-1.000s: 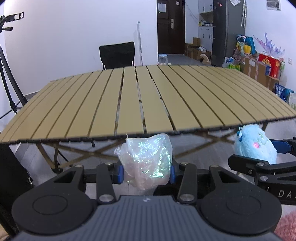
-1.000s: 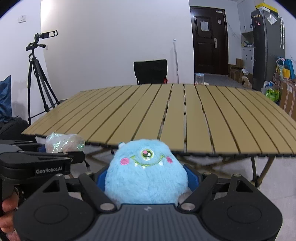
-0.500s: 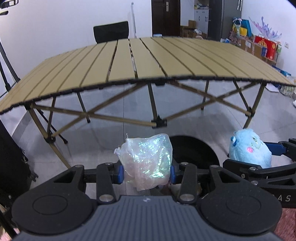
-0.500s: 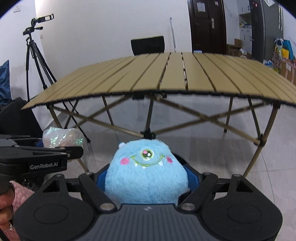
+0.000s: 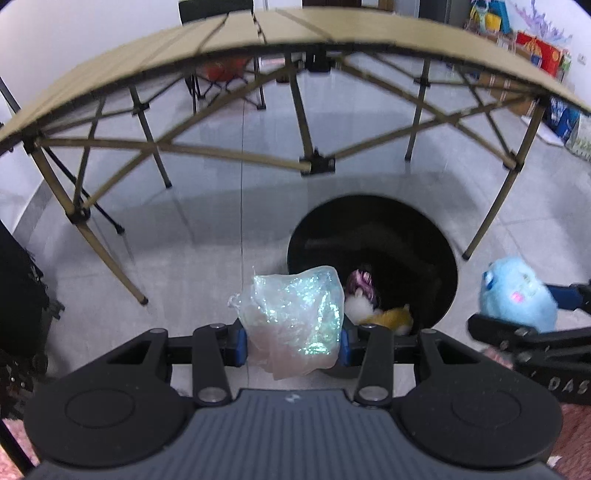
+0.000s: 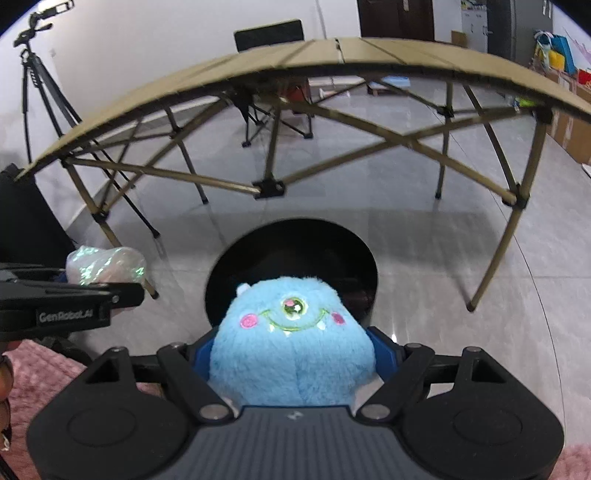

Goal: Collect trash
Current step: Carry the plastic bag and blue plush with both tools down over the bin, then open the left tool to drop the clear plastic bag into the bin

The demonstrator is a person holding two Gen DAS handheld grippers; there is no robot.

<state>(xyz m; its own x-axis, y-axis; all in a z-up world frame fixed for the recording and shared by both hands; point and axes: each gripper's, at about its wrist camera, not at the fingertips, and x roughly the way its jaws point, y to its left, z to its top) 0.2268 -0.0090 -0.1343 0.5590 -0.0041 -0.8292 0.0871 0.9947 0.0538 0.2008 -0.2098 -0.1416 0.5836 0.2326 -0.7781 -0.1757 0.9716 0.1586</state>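
My left gripper [image 5: 290,341] is shut on a crumpled iridescent plastic wrapper [image 5: 291,317], held just left of a round black bin [image 5: 436,240] on the floor. Inside the bin lie small plush toys [image 5: 373,306]. My right gripper [image 6: 293,356] is shut on a blue one-eyed plush monster [image 6: 291,350], which hangs over the near rim of the same bin [image 6: 221,273]. Each gripper shows at the edge of the other's view: the blue plush monster [image 5: 517,299] at the right, the wrapper [image 6: 105,266] at the left.
A folding table with a slatted tan top [image 5: 295,33] and crossed legs [image 5: 317,164] stands just beyond the bin. A tripod [image 6: 40,81] and a black chair [image 6: 269,35] stand behind it. Pink rug [image 6: 40,373] lies under the grippers. Boxes and bags [image 5: 532,48] line the right wall.
Both grippers have sunk from table height to below the tabletop and tipped downward; the black bin on the floor has come into view under them. Both grips are unchanged.
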